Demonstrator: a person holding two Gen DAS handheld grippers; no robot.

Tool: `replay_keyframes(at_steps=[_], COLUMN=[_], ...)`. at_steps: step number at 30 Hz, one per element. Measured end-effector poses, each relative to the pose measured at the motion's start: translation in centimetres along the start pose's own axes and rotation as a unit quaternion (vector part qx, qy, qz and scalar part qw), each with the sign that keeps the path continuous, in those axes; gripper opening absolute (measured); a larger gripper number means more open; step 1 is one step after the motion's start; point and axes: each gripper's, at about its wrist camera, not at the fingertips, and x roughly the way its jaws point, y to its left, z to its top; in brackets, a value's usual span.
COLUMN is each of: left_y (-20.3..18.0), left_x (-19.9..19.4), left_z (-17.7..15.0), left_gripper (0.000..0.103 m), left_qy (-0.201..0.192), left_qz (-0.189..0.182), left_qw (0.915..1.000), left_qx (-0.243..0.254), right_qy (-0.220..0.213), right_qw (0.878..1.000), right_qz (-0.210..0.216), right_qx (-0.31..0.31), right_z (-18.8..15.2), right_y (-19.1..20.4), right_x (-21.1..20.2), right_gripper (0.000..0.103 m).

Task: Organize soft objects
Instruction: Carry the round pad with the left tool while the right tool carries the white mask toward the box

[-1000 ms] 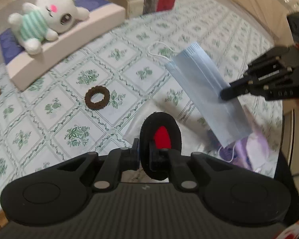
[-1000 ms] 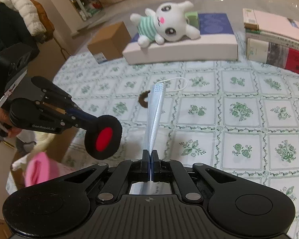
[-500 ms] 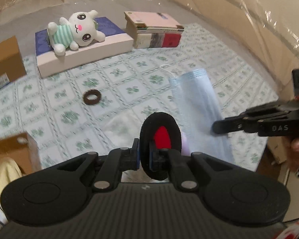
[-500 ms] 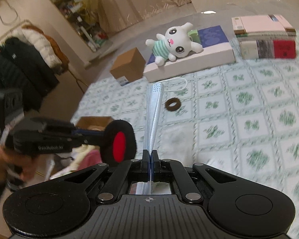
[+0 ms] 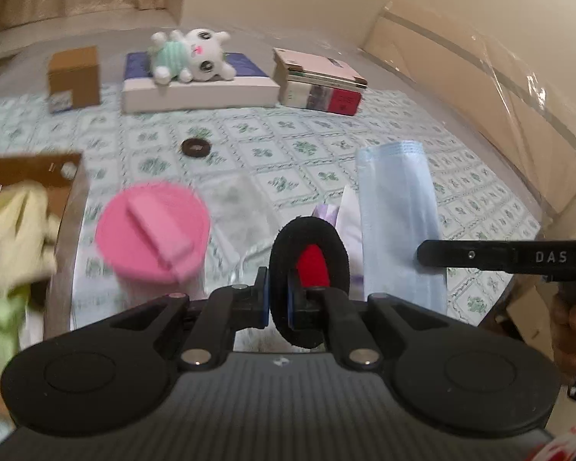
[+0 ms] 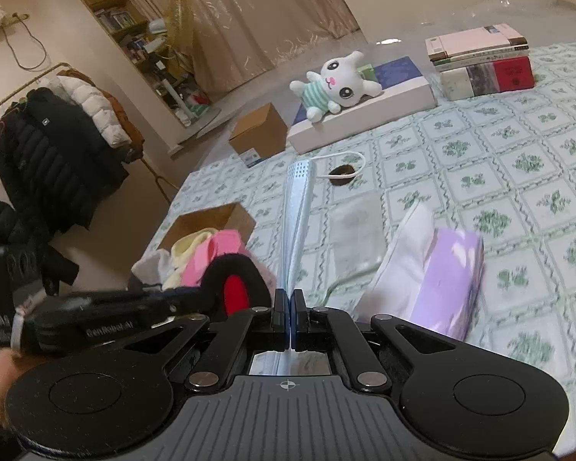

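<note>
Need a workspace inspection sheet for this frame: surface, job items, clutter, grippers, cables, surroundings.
Surface: table with green-patterned cloth, clear cover.
Job's things: blue face mask and black-and-red puff, both held; brown hair tie on cloth; plush bunny lying on white box; open cardboard box at the table's edge holding soft items, pink pad on top.
Clutter: book stack, small closed carton, purple tissue pack.
Grippers: left gripper shut on puff; right gripper shut on mask.
Cables: nothing seen.
Surroundings: coats on rack, curtains, shelves.

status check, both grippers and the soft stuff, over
Left gripper shut on black-and-red round pad. Right gripper shut on pale blue face mask. Cardboard box of soft items unobstructed.
</note>
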Motion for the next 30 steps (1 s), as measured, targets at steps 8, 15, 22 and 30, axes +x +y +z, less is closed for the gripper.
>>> replay_keyframes(at_steps=[8, 15, 22, 30], left_y=[0.4, 2.0, 3.3, 4.4], left_x=[-3.7, -6.8, -8.8, -9.6], left_z=[-5.4, -7.7, -8.8, -9.1], left_gripper=[0.007, 0.007, 0.007, 0.007], left_qy=[-0.036, -0.048, -0.059, -0.065], left_qz=[0.028, 0.062, 0.084, 0.093], left_qw=[0.9976, 0.9933, 0.9897, 0.9874], left_qx=[-0.053, -0.085, -0.099, -0.110], right_qy=[-0.002, 0.011, 0.021, 0.028], right_qw=[1.000, 1.000, 0.999, 0.997], right_qz=[0.008, 0.016, 0.034, 0.052], right_qx=[-0.005, -0.011, -0.030, -0.042], right_z=[-4.3, -6.3, -6.8, -7.0], right_y=[2.2, 3.2, 5.0, 6.9], right_x=[-0.5, 0.0, 1.1, 2.1], right_gripper=[0.001, 0.001, 0.001, 0.001])
